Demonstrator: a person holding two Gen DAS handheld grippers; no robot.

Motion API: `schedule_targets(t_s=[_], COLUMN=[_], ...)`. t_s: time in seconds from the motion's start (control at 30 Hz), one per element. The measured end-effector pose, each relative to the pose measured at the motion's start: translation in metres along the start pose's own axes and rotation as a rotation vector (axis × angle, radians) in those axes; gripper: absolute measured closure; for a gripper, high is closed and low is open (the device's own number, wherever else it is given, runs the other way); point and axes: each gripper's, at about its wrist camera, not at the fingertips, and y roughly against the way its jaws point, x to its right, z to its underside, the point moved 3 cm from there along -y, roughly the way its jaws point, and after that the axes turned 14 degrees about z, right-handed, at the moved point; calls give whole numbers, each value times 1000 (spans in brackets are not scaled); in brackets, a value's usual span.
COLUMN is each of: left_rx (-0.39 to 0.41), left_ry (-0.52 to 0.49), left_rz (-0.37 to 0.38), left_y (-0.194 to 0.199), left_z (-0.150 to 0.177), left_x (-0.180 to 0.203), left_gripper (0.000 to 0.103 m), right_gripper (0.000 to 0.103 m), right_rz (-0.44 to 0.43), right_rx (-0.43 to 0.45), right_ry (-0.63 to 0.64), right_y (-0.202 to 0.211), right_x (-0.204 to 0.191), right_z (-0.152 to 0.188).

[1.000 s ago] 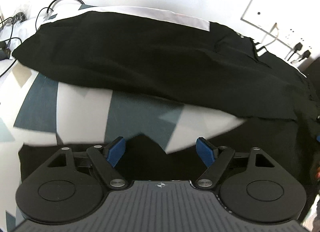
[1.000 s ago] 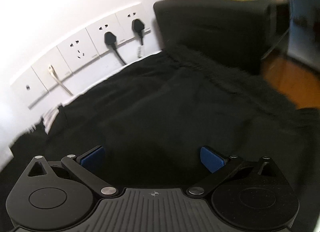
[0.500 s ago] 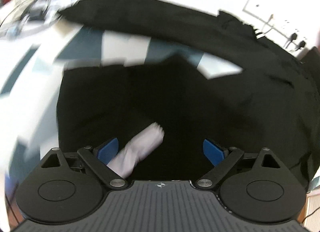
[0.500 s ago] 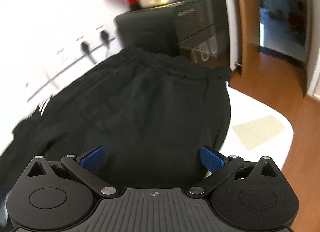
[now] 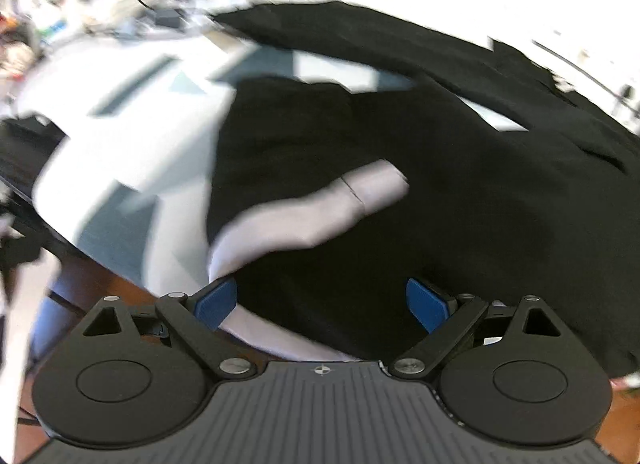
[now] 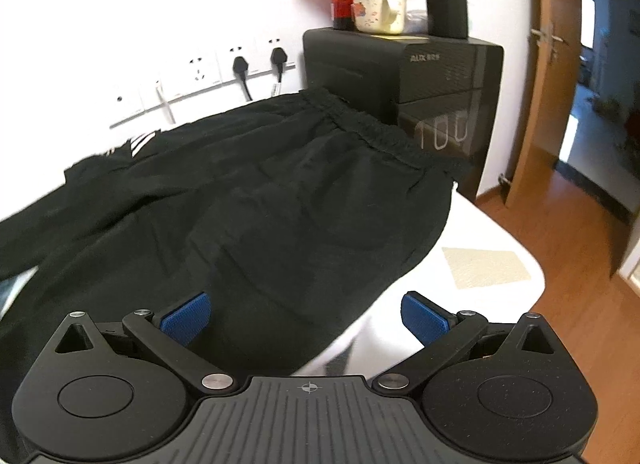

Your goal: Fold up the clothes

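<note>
black trousers (image 6: 256,200) lie spread over the table (image 6: 488,232), waistband beside the black appliance (image 6: 432,76), legs apart. left gripper (image 5: 320,300) and right gripper (image 6: 306,314) hover released, holding nothing. likely between folds; next, each needs an edge.
</note>
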Motion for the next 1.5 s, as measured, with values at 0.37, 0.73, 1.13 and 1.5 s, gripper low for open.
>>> schedule_targets(t_s=[0.37,0.73,1.13,1.5], left_rx=[91,32,42,20], left_ry=[66,265,546,636], left_rz=[-175,49,293,217], left_y=[-31,26,15,23], left_z=[-42,-20,9,23], left_x=[-41,-36,-34,-47], left_gripper=[69,30,52,50], right_gripper=[1,1,1,1], right_rz=[-80,-74,-37,-53], right_rx=[-144,-151,-175,-208], right_ry=[-97,-114,-223,-287], right_y=[-18,0,-13,-29], right_x=[-22,-34,3,26], right_z=[19,24,9,14])
